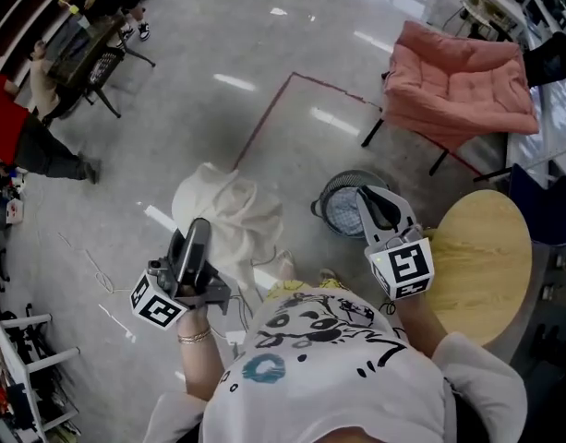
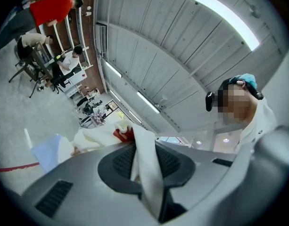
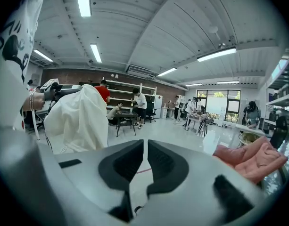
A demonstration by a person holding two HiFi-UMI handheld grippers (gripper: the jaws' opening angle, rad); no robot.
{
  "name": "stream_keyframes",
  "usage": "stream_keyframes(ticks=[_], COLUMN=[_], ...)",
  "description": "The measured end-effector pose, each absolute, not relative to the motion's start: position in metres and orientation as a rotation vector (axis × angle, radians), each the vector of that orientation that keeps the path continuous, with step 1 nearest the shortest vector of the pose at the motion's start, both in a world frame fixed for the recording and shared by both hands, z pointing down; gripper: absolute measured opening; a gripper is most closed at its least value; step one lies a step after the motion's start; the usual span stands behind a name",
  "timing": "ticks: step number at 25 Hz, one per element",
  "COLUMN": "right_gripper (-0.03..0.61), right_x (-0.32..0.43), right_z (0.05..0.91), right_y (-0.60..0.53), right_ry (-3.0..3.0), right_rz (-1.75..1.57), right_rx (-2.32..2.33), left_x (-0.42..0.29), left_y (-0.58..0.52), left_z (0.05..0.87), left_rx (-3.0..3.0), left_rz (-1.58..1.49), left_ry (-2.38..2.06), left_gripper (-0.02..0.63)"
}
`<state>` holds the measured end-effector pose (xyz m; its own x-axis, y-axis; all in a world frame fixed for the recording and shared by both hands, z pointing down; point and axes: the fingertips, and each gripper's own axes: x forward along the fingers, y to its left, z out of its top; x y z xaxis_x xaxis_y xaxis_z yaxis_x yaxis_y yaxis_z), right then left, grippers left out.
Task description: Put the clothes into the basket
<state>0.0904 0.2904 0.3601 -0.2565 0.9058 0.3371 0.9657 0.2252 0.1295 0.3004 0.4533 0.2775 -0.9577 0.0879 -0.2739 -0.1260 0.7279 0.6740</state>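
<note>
The left gripper (image 1: 196,233) has its jaws clamped on a fold of the white garment (image 1: 229,212). The garment hangs bunched from them over the floor (image 1: 218,109), left of the mesh basket (image 1: 335,210) and apart from it, and its lower edge is hard to separate from the person's shirt (image 1: 338,358). The right gripper (image 3: 145,161) has its jaws all but closed on nothing, and it is held in front of the basket, hiding that side of the rim.
</note>
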Motion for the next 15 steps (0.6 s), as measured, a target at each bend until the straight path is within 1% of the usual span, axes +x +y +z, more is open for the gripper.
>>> stream_keyframes(ticks=[11,15], right_gripper=[0.043,0.044], right_x=[0.070,0.047], right_z=[0.357,0.356], right_y=[0.347,0.355], right_ry=[-2.419,-2.442], right_rz=[-0.478,-0.493], right_rx=[-1.607,-1.554], left_x=[0.263,0.240], left_y=[0.543,0.560], left_z=[0.279,0.286], left_rx=[-0.165,-0.182], left_rz=[1.128,1.162], left_ry=[2.596,2.604], left_gripper=[0.089,0.088])
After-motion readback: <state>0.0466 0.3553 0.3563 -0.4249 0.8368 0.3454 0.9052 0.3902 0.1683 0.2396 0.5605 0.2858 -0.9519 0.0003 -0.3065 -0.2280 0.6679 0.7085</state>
